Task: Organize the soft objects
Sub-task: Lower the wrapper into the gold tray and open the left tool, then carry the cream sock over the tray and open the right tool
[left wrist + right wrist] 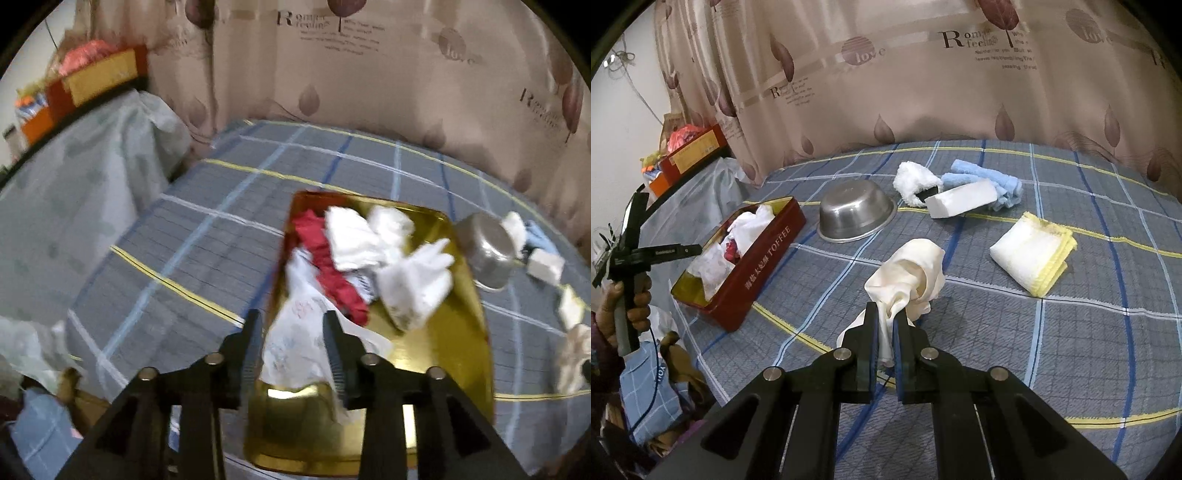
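Left wrist view: the left gripper (291, 325) hangs over the near end of the gold-lined tin (469, 354), fingers spread on either side of a printed white cloth (295, 343) lying in the tin, the pads apparently not pressing it; a red cloth (325, 258) and white cloths (354, 240) lie further in. Right wrist view, left to right: a hand (635, 302) holding the left gripper's handle; the red tin (764, 266) on the plaid-covered bed (1071, 350); an upturned steel bowl (857, 210); the right gripper (885, 314), fingers pinching a cream cloth (912, 273); a white block (964, 199) on a blue towel (993, 177); a folded yellow-edged cloth (1034, 254).
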The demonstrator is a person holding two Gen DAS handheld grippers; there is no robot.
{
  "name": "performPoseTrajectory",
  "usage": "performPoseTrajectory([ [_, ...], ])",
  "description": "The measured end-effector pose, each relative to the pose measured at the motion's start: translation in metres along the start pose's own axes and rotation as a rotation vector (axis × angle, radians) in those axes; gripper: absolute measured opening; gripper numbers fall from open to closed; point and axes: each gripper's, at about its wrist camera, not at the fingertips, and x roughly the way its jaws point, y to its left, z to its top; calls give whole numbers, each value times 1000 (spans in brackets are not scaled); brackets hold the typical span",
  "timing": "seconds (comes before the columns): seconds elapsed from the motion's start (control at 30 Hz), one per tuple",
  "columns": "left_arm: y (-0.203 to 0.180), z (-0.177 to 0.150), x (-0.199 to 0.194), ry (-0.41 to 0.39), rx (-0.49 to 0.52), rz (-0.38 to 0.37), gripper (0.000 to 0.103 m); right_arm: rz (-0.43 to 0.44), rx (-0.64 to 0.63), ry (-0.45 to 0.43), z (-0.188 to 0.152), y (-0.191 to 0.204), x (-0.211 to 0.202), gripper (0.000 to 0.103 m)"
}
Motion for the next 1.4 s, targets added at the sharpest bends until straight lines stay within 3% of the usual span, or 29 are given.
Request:
performPoseTrajectory([
  [0.2,-3,-5,-27,-89,29,29,46,0,-3,-1,1,0,0,7],
  [0.5,-15,-33,-78,-134,-45,-65,46,14,0,-18,8,8,-8,7],
  [0.73,-18,-66,-95,-126,-96,-36,46,57,-33,-45,25,32,-19,7],
  [1.13,-4,-91,-93,-162,-77,106,47,255,-155,-39,69,137,4,7],
  [1.4,6,-88,-94,-157,-115,72,51,293,-264,59,79,204,66,8],
])
